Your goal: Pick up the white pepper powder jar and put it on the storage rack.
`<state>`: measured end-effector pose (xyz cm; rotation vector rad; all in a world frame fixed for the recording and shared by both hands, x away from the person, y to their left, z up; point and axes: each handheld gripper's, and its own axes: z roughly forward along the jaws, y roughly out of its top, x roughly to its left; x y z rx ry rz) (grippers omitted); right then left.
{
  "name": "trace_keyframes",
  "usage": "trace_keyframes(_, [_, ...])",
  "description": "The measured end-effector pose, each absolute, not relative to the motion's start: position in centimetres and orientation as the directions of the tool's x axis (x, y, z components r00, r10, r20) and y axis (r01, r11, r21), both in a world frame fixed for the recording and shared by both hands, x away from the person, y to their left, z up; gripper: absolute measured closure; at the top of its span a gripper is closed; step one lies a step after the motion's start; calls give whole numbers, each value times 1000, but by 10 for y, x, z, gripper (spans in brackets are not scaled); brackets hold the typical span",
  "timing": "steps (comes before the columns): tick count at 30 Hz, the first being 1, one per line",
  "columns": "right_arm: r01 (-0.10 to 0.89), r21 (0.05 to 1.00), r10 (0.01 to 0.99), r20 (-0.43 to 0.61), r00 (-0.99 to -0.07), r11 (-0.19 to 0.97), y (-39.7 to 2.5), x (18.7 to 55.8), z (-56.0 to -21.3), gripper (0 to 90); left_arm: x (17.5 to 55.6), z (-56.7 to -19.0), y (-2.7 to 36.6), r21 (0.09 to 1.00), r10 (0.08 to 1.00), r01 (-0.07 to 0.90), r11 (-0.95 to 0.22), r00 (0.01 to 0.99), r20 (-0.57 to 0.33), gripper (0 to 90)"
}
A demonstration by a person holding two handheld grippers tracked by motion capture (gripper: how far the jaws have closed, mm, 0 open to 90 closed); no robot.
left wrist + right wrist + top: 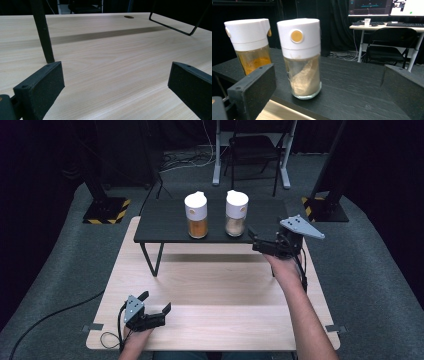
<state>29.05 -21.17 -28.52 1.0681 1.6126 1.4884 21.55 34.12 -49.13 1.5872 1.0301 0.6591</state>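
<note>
Two glass jars with white dispenser lids stand side by side on a low black shelf [165,222] at the far side of the wooden table [225,295]. The left jar [196,215] [250,45] holds orange powder. The right jar [236,213] [302,60] holds beige powder. My right gripper [253,241] [328,83] is open, held at the shelf's front right edge and pointing at the beige jar without touching it. My left gripper [156,301] [116,75] is open and low over the table's near left part, with nothing between its jaws.
The shelf stands on thin black wire legs [43,32] [151,260]. Behind the table are a black folding chair [252,150], a white desk frame [217,155] and two stand bases with yellow-black tape [106,211]. Cables lie on the grey floor.
</note>
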Motion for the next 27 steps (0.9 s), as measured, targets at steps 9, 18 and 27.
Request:
trace_keyframes(9, [132,991,911,75,-407,-23,-231,283,-302,0,215,-491,341,959,878,280,-42,468,-98,0])
trace_keyframes(18, [151,988,929,77,-362,-23,-250,275,-318,0,214,-492,340,959,880,280,-39,464,-99,0])
trace_keyframes(27, [169,986,945,67,-320,-13,-261,266,-336,0,214,-492,341,959,883,281,-28,456,-108,0])
